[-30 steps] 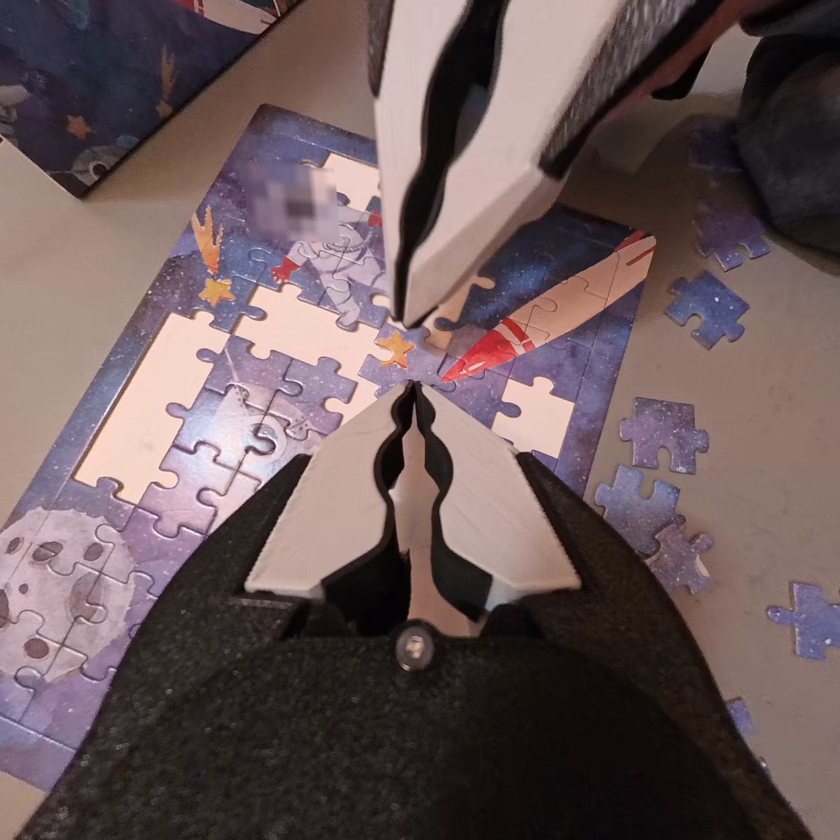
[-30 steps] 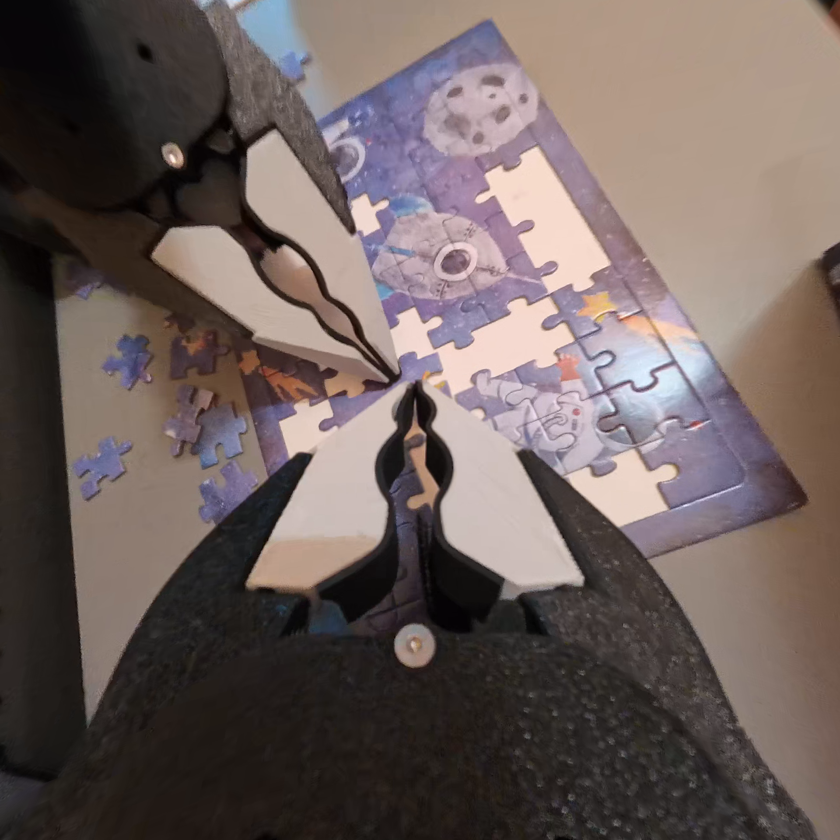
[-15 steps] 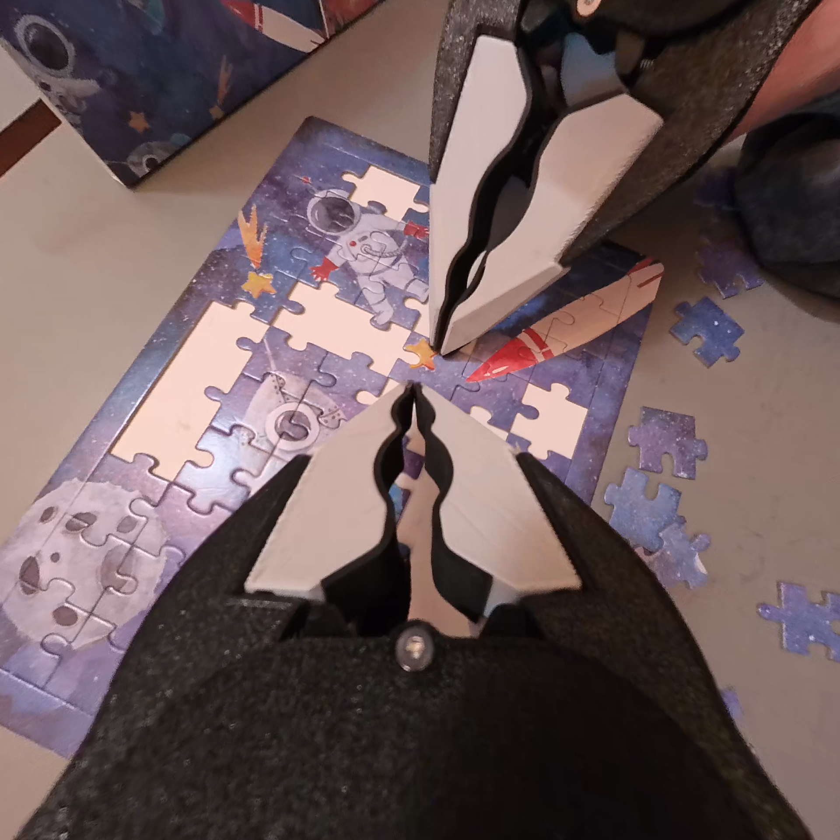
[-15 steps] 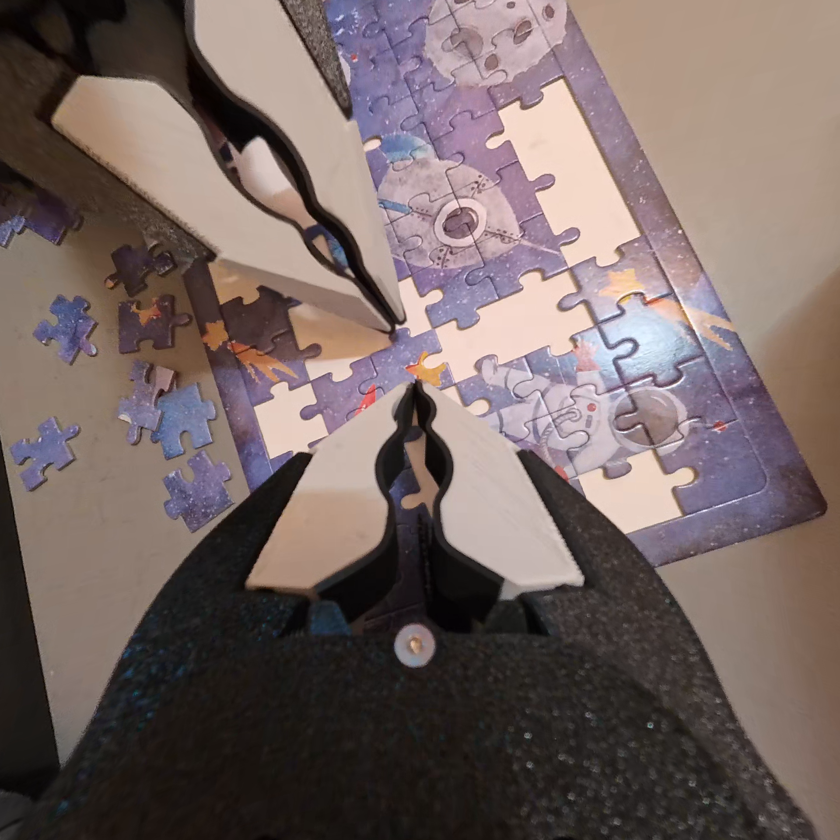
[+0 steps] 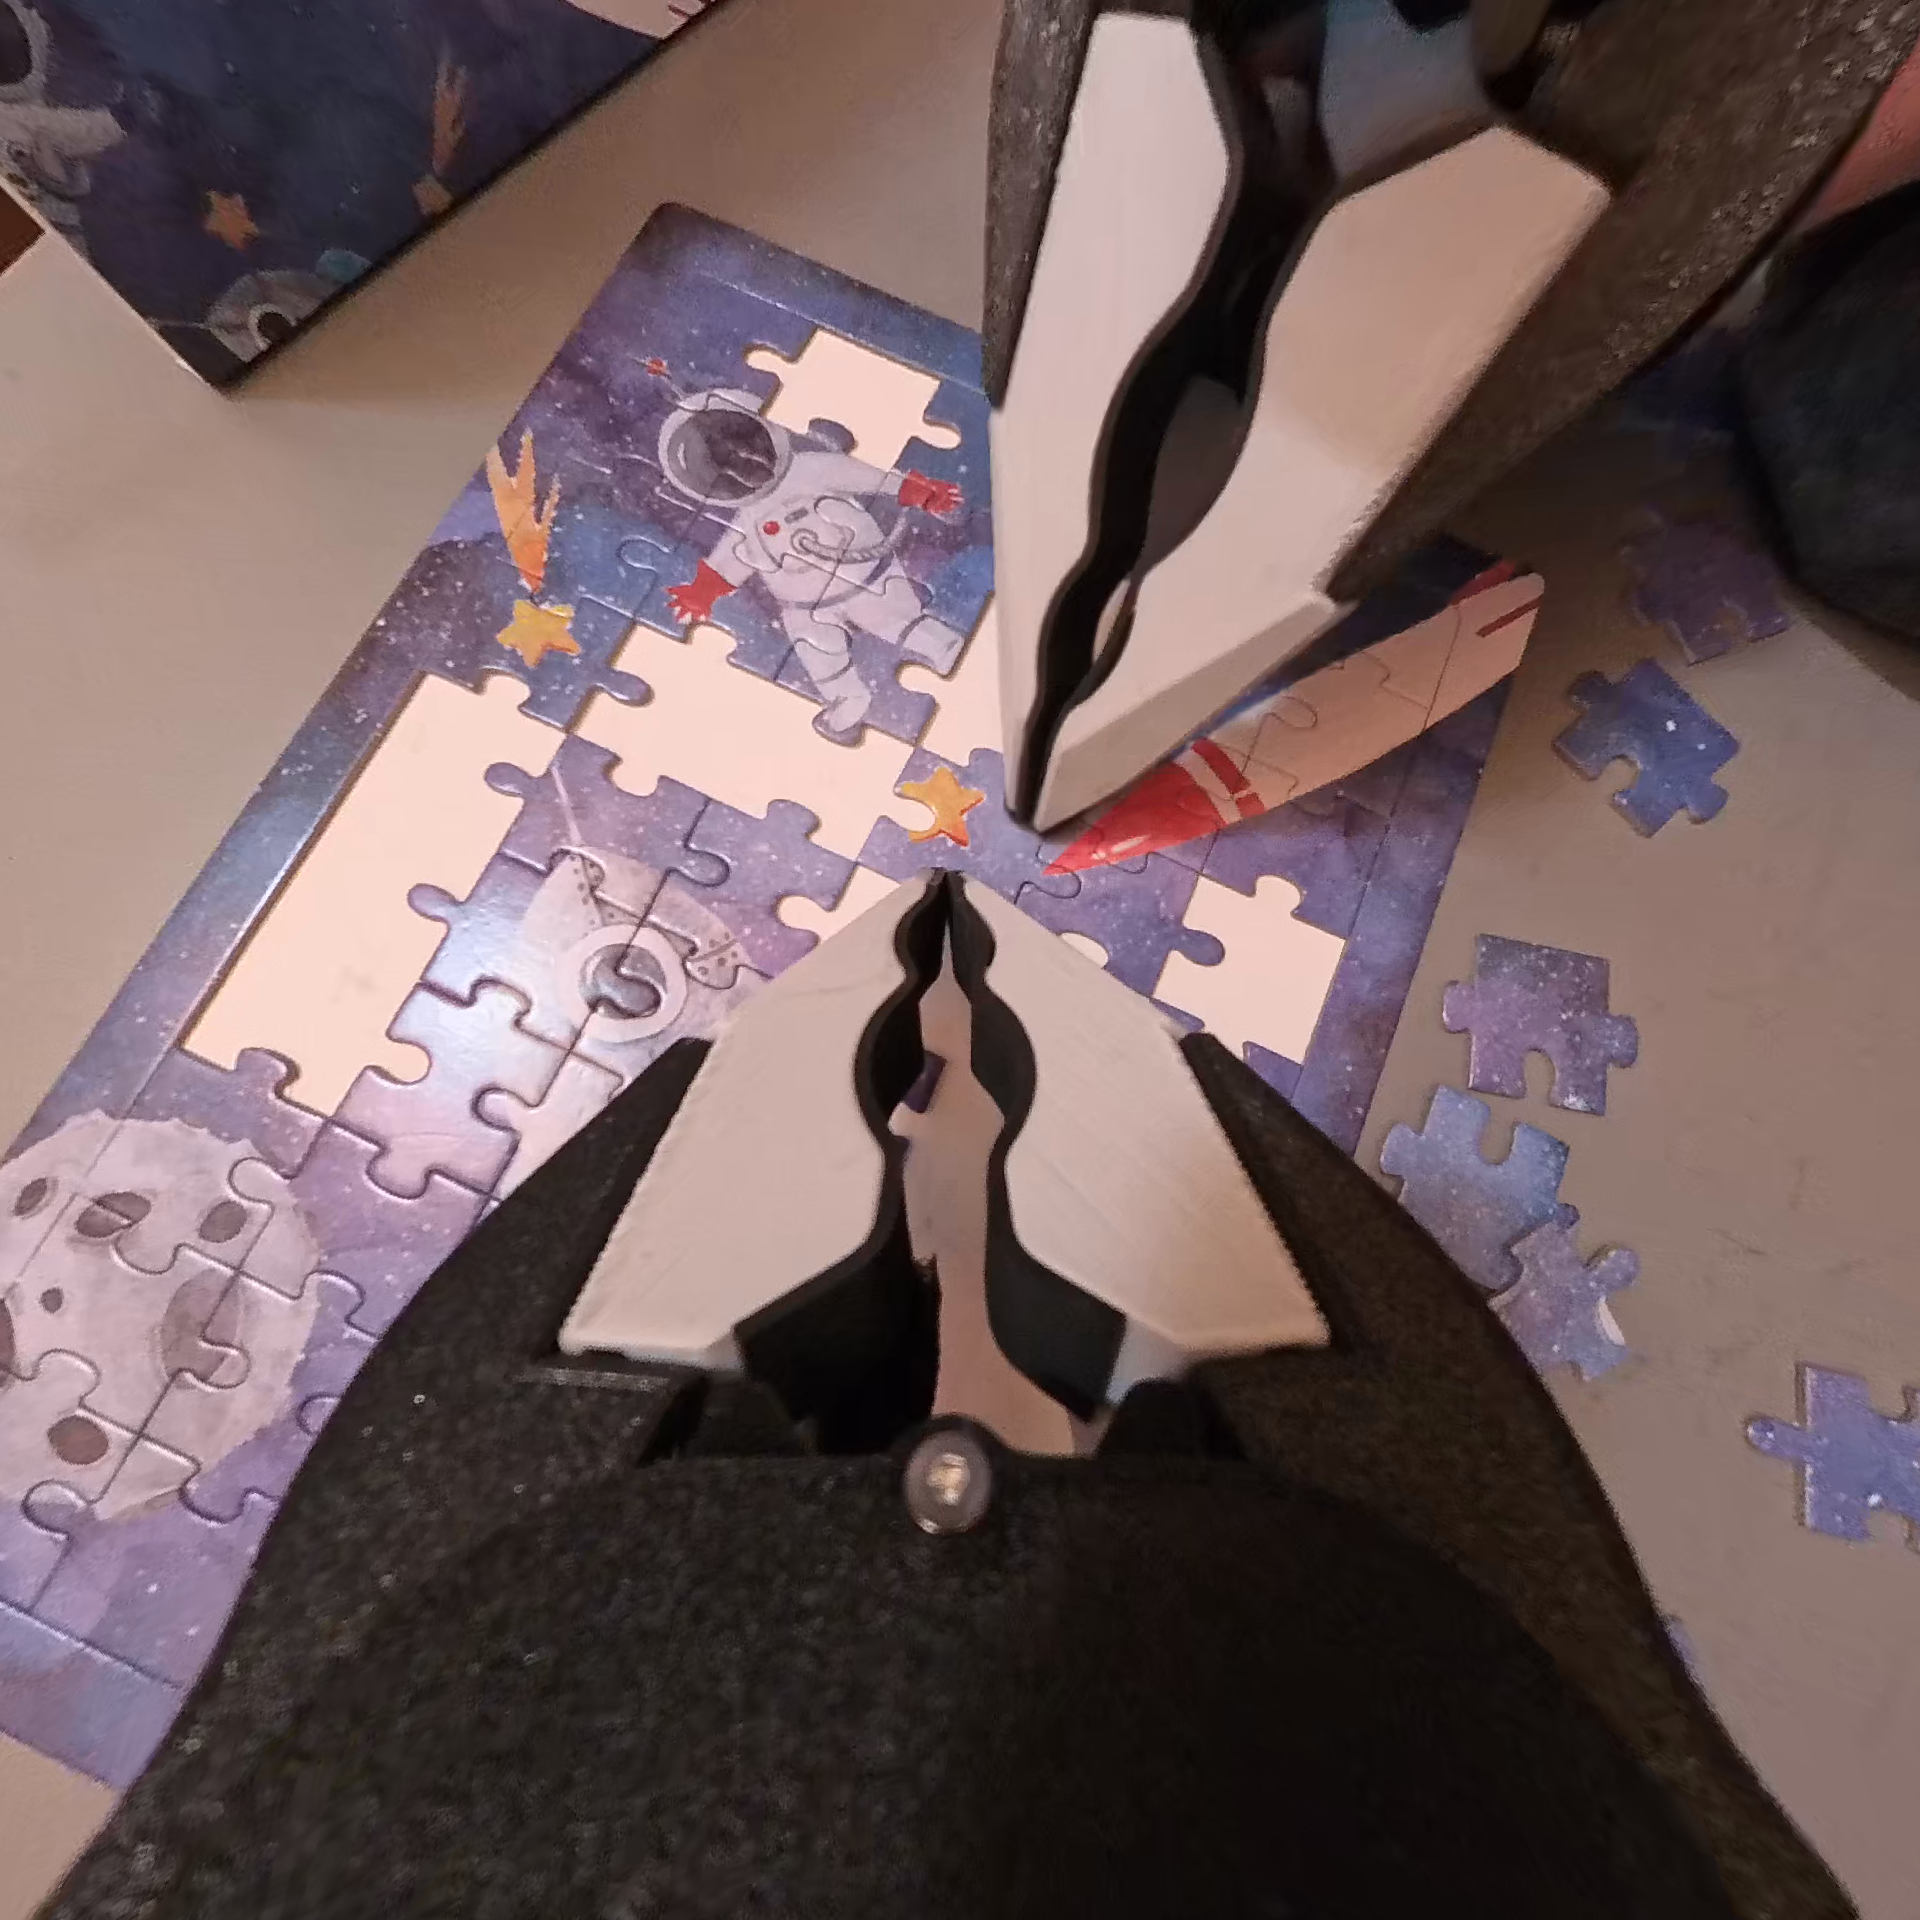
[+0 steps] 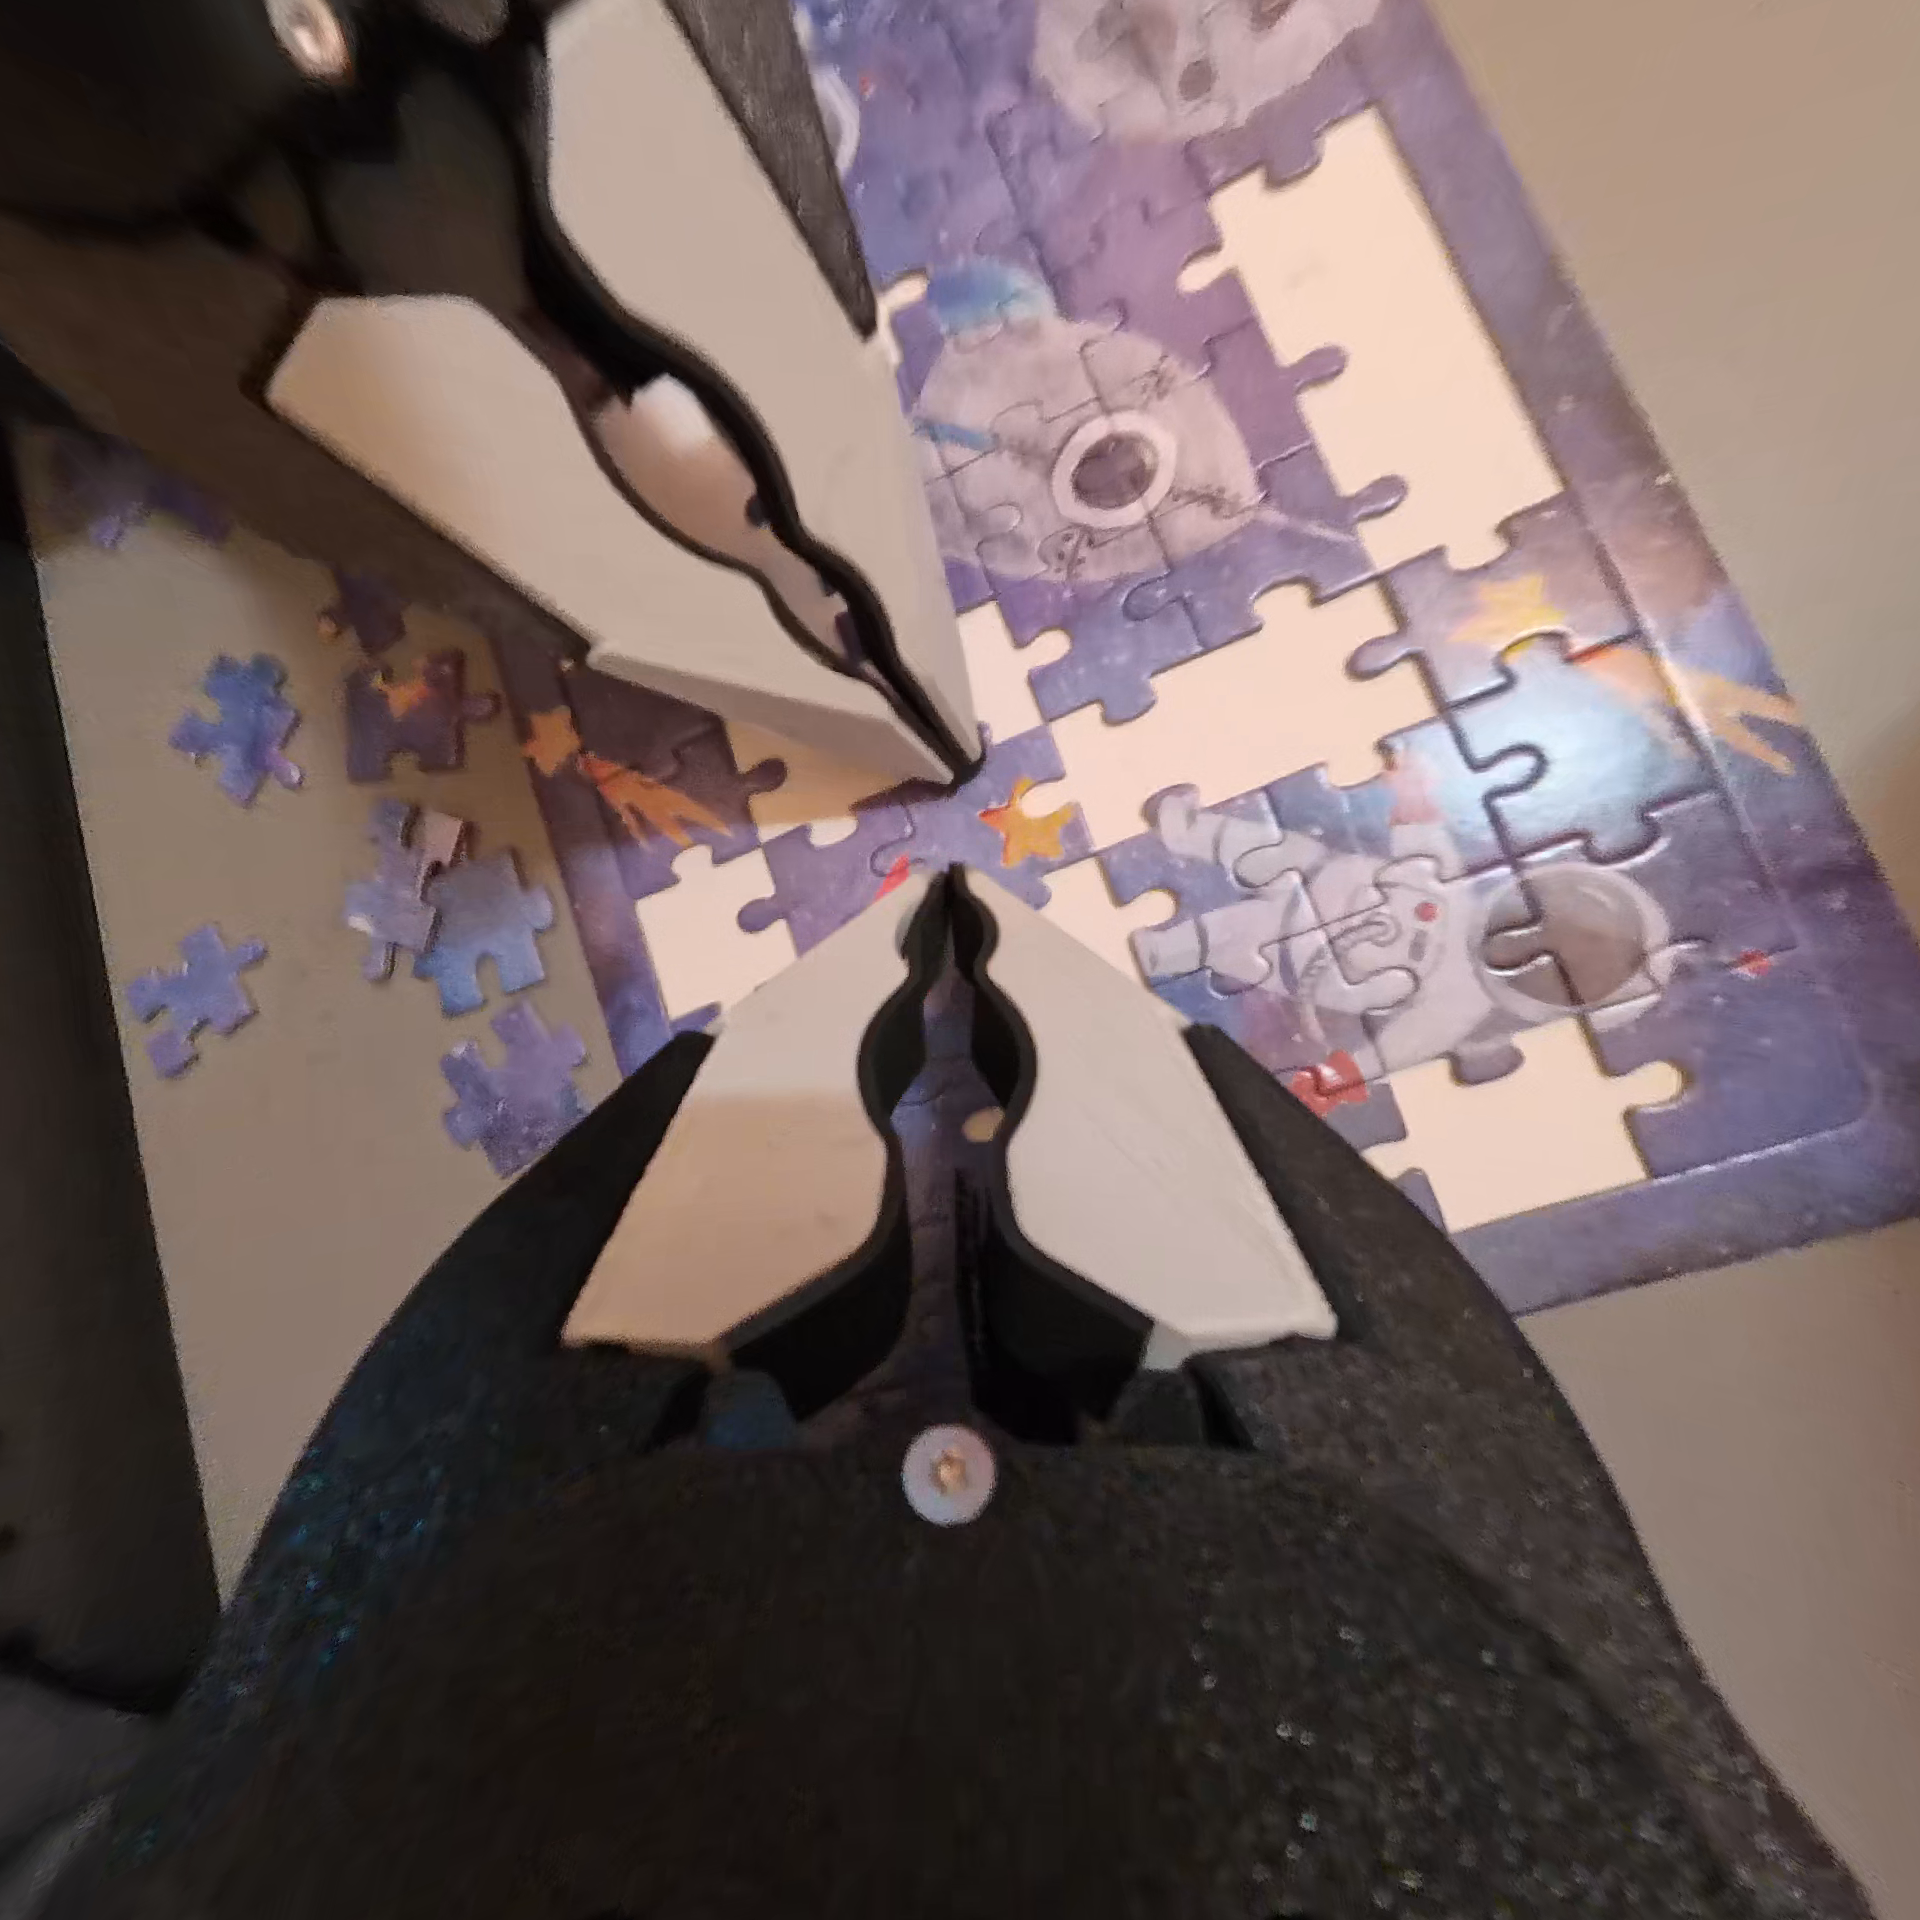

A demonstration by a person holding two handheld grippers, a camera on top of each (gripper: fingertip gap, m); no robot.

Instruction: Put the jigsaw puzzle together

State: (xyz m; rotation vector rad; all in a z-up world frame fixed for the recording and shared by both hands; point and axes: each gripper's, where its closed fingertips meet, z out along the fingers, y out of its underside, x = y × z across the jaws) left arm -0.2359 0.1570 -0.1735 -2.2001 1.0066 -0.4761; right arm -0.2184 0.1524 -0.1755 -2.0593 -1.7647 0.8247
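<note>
- On the tabletop (image 5: 156, 540) lies my jigsaw puzzle (image 5: 582, 831), partly filled, pale gaps showing.
- My left claw (image 5: 943, 878) is pinched closed, empty, tip over the yellow-star piece (image 5: 940, 805).
- My right claw (image 6: 951, 878) is likewise closed, facing it, tips near.
- Loose pieces (image 5: 1538, 1023) lie beside the frame.

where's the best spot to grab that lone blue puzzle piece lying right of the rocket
Pinch the blue puzzle piece across its body, fingers on two opposite edges between the knobs, coming straight down from above. It lies flat on the table, apart from other loose pieces, so no side approach can get under it; likely tilt one edge up first.
</note>
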